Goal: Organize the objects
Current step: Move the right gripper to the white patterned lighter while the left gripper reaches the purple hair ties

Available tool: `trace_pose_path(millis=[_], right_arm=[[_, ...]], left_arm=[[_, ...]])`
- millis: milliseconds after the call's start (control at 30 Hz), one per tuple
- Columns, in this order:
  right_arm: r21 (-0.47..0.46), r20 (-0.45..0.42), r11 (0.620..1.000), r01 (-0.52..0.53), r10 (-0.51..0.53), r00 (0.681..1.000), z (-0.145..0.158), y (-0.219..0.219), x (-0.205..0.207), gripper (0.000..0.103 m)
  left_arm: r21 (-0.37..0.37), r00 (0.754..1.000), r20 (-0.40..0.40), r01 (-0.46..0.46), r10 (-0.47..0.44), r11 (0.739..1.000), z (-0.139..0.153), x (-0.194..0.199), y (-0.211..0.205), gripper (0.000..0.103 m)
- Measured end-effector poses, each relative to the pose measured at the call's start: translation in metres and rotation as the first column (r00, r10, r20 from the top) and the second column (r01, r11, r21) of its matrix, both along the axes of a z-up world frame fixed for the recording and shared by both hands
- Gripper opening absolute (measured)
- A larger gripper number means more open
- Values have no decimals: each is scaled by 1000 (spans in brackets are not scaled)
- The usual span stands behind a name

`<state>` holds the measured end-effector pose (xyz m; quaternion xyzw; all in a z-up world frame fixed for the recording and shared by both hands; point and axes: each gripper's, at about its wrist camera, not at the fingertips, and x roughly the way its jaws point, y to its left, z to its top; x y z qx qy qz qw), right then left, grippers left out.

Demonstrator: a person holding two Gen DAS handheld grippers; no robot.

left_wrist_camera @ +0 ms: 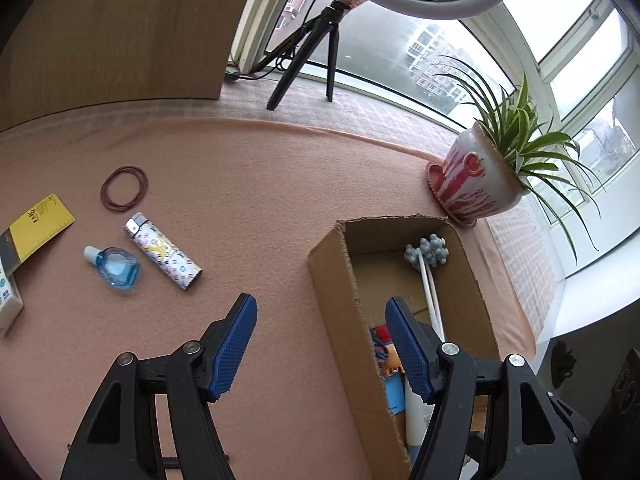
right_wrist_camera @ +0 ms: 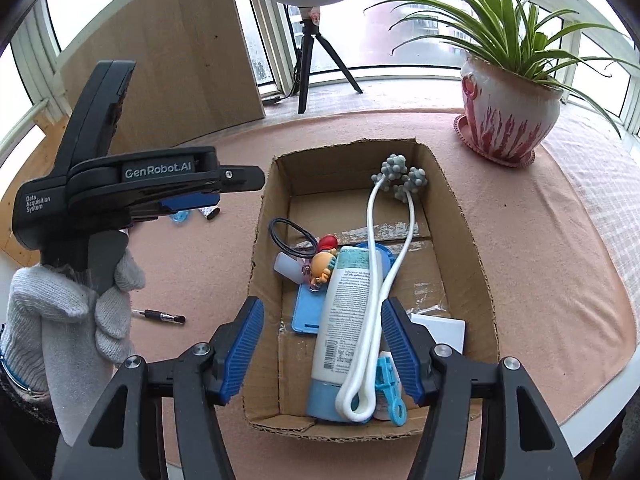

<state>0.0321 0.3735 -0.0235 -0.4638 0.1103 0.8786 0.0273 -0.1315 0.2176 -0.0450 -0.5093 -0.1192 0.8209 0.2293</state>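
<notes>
i see one cardboard box (right_wrist_camera: pixel 460 216) on the pink tabletop (left_wrist_camera: pixel 248 184), holding one white tube (right_wrist_camera: pixel 344 320) and one massager (right_wrist_camera: pixel 384 264). left tongs (left_wrist_camera: pixel 320 344) and right tongs (right_wrist_camera: pixel 322 350) both gape apart, empty. only my left view shows one lighter (left_wrist_camera: pixel 162 251), one blue bottle (left_wrist_camera: pixel 116 268) and the rubber bands (left_wrist_camera: pixel 125 189).

An open cardboard box (right_wrist_camera: pixel 460 240) holds a white lotion tube (right_wrist_camera: pixel 344 320) lying flat under a looped massager (right_wrist_camera: pixel 384 280); a patterned lighter (left_wrist_camera: pixel 164 256), blue bottle (left_wrist_camera: pixel 116 268) and rubber bands (left_wrist_camera: pixel 125 194) lie outside.
</notes>
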Motion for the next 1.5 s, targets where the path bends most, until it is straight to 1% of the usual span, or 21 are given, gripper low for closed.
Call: trace_pose_path(millis=[267, 433, 567, 733, 833, 933, 1067, 1133, 1167, 1233, 1300, 1367, 1500], right_arm=[[-43, -4, 997, -70, 70, 998, 7, -27, -34, 57], [-76, 15, 988, -132, 134, 991, 8, -47, -61, 57], [-73, 41, 984, -164, 167, 985, 4, -61, -86, 57], [-131, 58, 978, -164, 172, 983, 3, -67, -118, 57], [-157, 64, 974, -164, 176, 982, 5, -70, -138, 57], [-156, 79, 974, -163, 176, 981, 3, -74, -159, 57], [-154, 112, 974, -167, 185, 976, -10, -83, -186, 56], [-142, 130, 973, -182, 201, 971, -19, -90, -197, 48], [-133, 140, 973, -187, 205, 969, -25, -94, -202, 47], [-123, 162, 973, -198, 216, 963, -37, -101, -211, 44], [-120, 180, 972, -199, 219, 959, -48, -106, -219, 41], [-127, 193, 971, -203, 225, 955, -57, -111, -227, 39], [-105, 206, 970, -219, 237, 949, -70, -120, -238, 37]], left_arm=[[-29, 995, 51, -86, 88, 996, -4, -8, -87, 70], [-31, 986, 70, -150, 152, 988, -6, -16, -136, 70], [-30, 978, 78, -189, 191, 981, -5, -25, -168, 70], [-40, 974, 82, -210, 212, 977, -3, -43, -194, 70], [-51, 975, 78, -205, 209, 977, -1, -57, -200, 70], [-59, 977, 82, -192, 196, 980, -3, -76, -197, 70], [-84, 981, 91, -162, 169, 983, -12, -103, -183, 69], [-84, 982, 101, -151, 159, 985, -19, -117, -175, 69], [-89, 982, 105, -149, 158, 985, -24, -123, -171, 69], [-99, 982, 114, -141, 152, 985, -34, -137, -163, 66], [-114, 982, 123, -132, 146, 985, -45, -148, -154, 57], [-122, 981, 133, -128, 144, 984, -55, -158, -146, 54], [-140, 980, 137, -124, 143, 982, -70, -172, -134, 52]])
